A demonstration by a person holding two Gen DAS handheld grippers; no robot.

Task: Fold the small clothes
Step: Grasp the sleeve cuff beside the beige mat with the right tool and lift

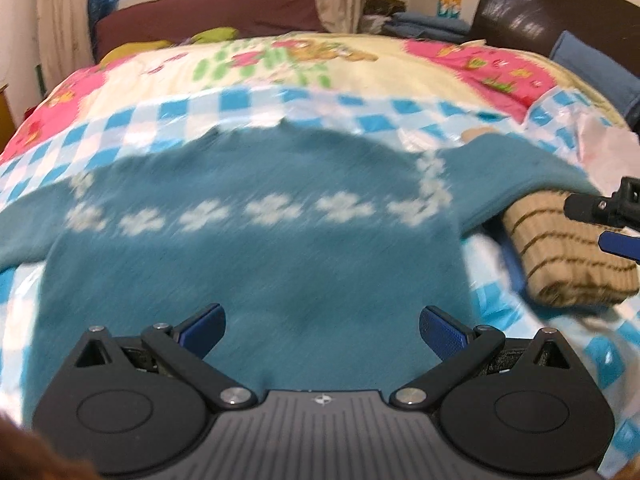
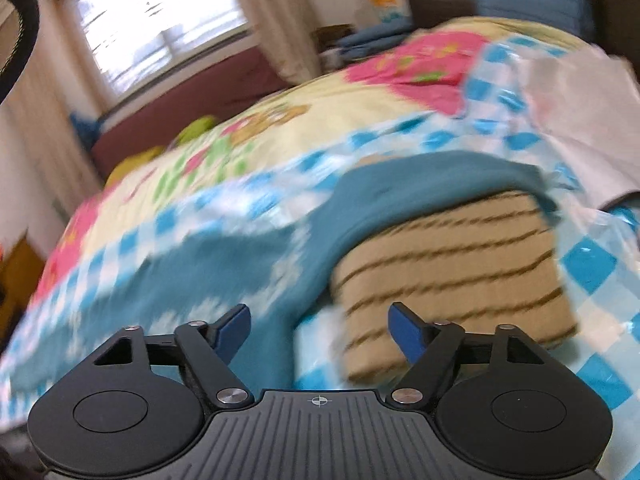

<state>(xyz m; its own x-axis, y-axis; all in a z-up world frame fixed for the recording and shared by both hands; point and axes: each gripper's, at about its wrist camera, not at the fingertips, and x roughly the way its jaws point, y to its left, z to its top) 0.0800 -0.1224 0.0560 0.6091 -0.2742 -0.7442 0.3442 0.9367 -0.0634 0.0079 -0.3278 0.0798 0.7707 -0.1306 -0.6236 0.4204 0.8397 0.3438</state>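
A teal knit sweater (image 1: pixel 256 264) with a row of white flower marks lies spread flat on the bed. My left gripper (image 1: pixel 322 330) is open and empty over its lower hem. One teal sleeve (image 2: pixel 420 184) drapes over a folded tan striped garment (image 2: pixel 460 276) at the right. My right gripper (image 2: pixel 320 324) is open and empty, just in front of the tan garment (image 1: pixel 568 256) and the sweater's right edge (image 2: pixel 224 280). The right gripper's fingers (image 1: pixel 616 242) show at the right edge of the left wrist view. Both views are motion-blurred.
The bed has a blue-checked, pink and cream quilt (image 1: pixel 280 76). A pale pink cloth (image 2: pixel 580 120) lies at the far right. A dark headboard (image 1: pixel 552 12) and blue pillow (image 1: pixel 592 68) are at the right, a maroon bench (image 1: pixel 208 12) under the window.
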